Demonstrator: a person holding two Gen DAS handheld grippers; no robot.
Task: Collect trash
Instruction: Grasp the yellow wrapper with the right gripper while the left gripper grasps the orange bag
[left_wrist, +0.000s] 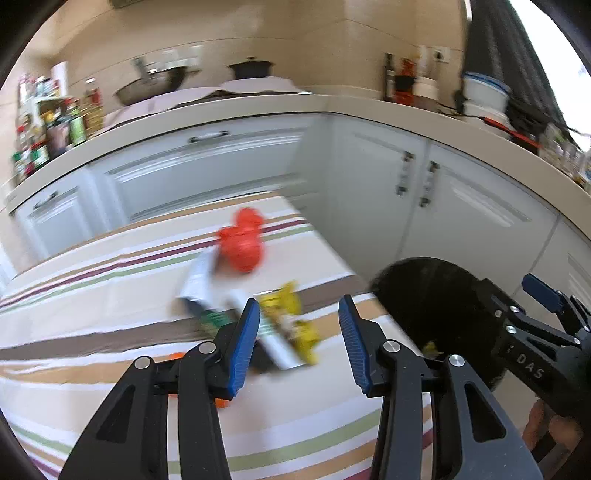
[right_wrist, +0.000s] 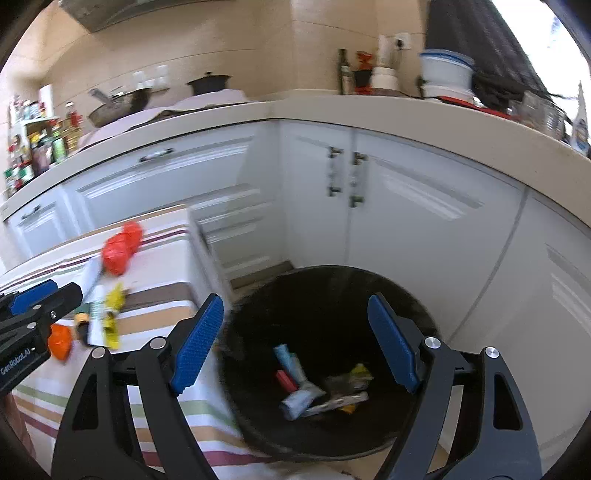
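My left gripper (left_wrist: 299, 301) hangs open over the striped table (left_wrist: 110, 314), nothing between its blue pads. Just beyond its tips lie a yellow wrapper (left_wrist: 291, 321) and a white and green packet (left_wrist: 201, 284), with a crumpled red wrapper (left_wrist: 240, 240) farther back. My right gripper (right_wrist: 295, 297) stands open and empty above the black bin (right_wrist: 258, 332), which stands on the floor beside the table. Several pieces of trash (right_wrist: 314, 387) lie in the bin's bottom. The right wrist view also shows an orange scrap (right_wrist: 61, 341) on the table near the left gripper (right_wrist: 48, 295).
White kitchen cabinets (right_wrist: 406, 221) wrap around the corner behind the bin. The counter (left_wrist: 221, 110) above them holds pots, bottles and stacked bowls. The table's edge (right_wrist: 199, 266) runs right next to the bin's rim.
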